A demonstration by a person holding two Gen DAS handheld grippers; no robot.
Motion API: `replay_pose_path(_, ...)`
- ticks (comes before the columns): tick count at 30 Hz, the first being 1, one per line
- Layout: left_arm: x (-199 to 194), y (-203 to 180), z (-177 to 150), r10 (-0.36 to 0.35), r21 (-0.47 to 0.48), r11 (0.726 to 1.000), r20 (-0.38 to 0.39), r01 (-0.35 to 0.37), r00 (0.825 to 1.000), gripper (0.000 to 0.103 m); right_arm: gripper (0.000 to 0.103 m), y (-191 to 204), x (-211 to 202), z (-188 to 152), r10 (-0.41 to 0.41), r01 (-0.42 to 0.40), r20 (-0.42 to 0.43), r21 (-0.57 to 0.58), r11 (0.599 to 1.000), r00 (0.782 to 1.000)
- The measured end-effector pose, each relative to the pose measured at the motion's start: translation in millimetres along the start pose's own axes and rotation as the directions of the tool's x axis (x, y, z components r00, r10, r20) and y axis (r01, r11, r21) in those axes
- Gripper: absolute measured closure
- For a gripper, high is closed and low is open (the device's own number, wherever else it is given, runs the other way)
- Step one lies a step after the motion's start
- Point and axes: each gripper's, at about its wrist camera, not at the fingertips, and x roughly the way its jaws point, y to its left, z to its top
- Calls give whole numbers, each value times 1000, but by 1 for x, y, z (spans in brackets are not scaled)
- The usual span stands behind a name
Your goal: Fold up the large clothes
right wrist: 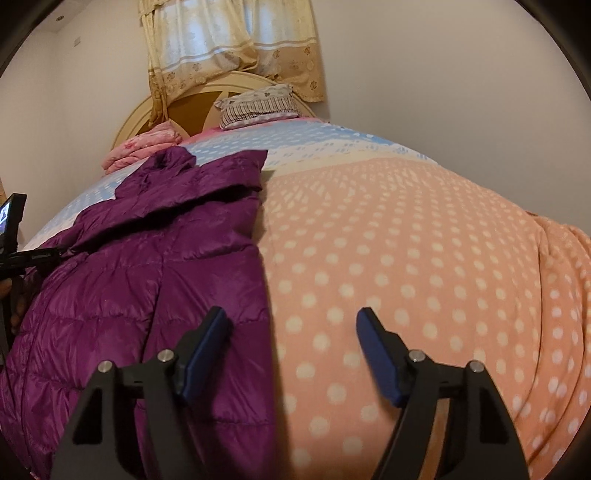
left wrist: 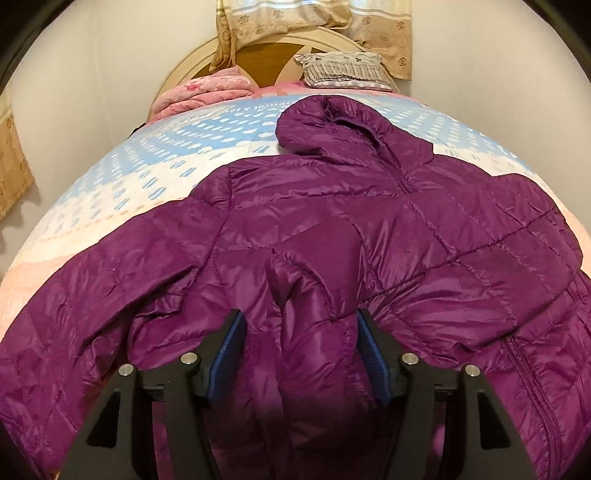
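purple quilted hooded puffer jacket (left wrist: 332, 229) spread on the polka-dot fleece bedspread (right wrist: 424, 258), hood toward the headboard | left gripper (left wrist: 301, 325) jaws apart, a raised fold of jacket between them, grip on it unclear | right gripper (right wrist: 291, 325) open, straddling the jacket's right edge, above the bedspread

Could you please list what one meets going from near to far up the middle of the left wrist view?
Left gripper → purple jacket → its hood → blue dotted blanket → pillow → curtain.
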Motion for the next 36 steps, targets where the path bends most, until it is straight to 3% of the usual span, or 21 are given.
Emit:
replay_pose_path(1,0,2,0,2,-4,1000,-1,-2,1000,37,26,1,0,0,8,-8,-4,-24,1000,1000)
replay_pose_path(3,1,8,2,-8,-22,1000,-9,8,1000,36,8,-3,-1,5,22,-23,-8,-38,999,1000)
replay_pose_path(5,-3,7,5,23,-11,1000,-7,-23,1000,36,0,-16,-4,18,-14,14,18,-14,1000,1000)
replay_pose_path(10,-35,3,8,135,50,989,111,-141,985,32,0,-34,-17,57,-166,170,100,-30,985,981)
replay_pose_path(12,-49,-3,7,153,75,983,171,-168,973,31,0,-34,-15,78,-124,128,106,-31,991,987)
replay_pose_path(13,-58,-5,8,142,73,984,209,-161,967,30,0,-31,-8,93,-58,61,83,-29,998,995)
replay_pose_path(14,-63,-7,9,135,67,986,227,-154,965,28,7,-25,1,104,-5,7,50,-25,1000,999)
replay_pose_path(17,-69,-4,18,157,11,986,252,-165,955,23,51,-7,43,134,103,-104,-48,-4,995,993)
replay_pose_path(20,-54,3,31,200,-59,980,226,-192,953,21,52,21,85,155,108,-109,-59,-10,994,992)
replay_pose_path(23,-31,4,43,242,-74,970,169,-232,956,21,52,51,122,168,157,-160,-66,-37,986,985)
replay_pose_path(27,8,-1,49,256,-55,966,87,-252,963,20,52,81,157,161,140,-151,-135,-75,986,981)
replay_pose_path(31,39,-1,42,242,-42,970,0,-241,970,20,52,77,178,142,129,-144,-186,-68,987,974)
replay_pose_path(36,46,-1,38,215,-49,975,-22,-216,976,20,52,70,182,139,136,-148,-200,-45,988,970)
